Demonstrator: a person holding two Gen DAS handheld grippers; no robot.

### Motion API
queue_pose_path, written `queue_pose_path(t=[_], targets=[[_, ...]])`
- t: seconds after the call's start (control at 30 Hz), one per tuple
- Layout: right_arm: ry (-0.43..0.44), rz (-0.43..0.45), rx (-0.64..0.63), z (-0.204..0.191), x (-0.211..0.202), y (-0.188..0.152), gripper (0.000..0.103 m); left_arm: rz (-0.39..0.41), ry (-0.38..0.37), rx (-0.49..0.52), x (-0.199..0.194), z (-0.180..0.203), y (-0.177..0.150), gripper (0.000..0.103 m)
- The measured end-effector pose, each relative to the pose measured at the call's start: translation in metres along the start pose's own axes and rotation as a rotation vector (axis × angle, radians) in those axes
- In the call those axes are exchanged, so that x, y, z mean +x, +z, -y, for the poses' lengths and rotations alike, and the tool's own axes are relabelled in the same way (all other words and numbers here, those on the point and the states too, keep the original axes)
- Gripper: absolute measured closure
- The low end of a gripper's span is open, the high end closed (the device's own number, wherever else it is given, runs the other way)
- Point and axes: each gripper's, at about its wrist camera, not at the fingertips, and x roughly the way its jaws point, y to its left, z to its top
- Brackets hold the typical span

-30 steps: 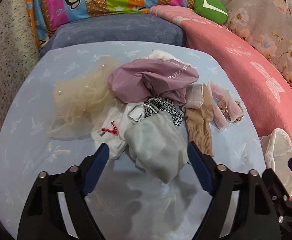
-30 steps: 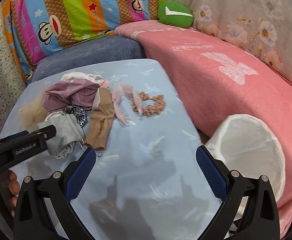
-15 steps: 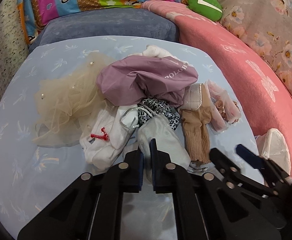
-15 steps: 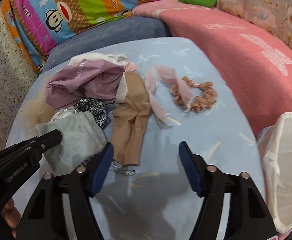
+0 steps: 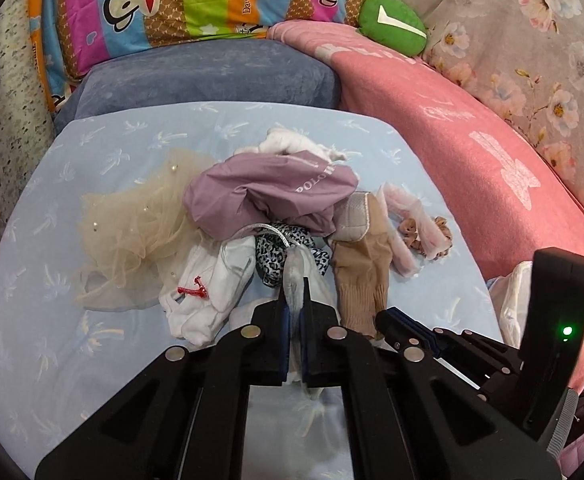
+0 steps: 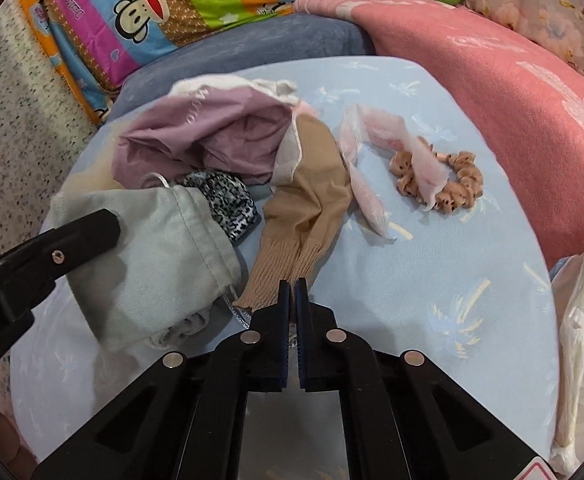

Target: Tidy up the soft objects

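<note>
Both grippers are at the grasp stage of sorting the pile. The left gripper (image 5: 295,312) is clamped on the pale grey pouch (image 6: 164,256), a fold of it standing up between the closed fingers; the rest lies just ahead and beneath. The right gripper (image 6: 292,296) is pinched on the ribbed cuff of the tan stockings (image 6: 303,216), which stretch away forward of it. Beyond the pouch lie a leopard-print piece (image 6: 224,200) and a mauve cloth (image 5: 268,192); a scrunchie (image 6: 451,184) sits ahead and to the right. I judge the next move is 2 lifts, clearing each item from the heap, then carrying them rightward to the white bag (image 6: 583,320) beside the right gripper.
</note>
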Motion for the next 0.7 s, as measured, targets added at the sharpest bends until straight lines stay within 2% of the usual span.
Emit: queue_pose_path(t=[0.33,0.7], targets=[[0.032,0.175,0.007,0.004,-0.096,0.012,0.101,0.111,-0.049,0.037,-0.05,0.024,0.009,0.1],[-0.014,0.346,0.058,0.038,-0.194,0.013,0.1,0.18,-0.141,0.108,-0.085,0.065,0.01,0.1]])
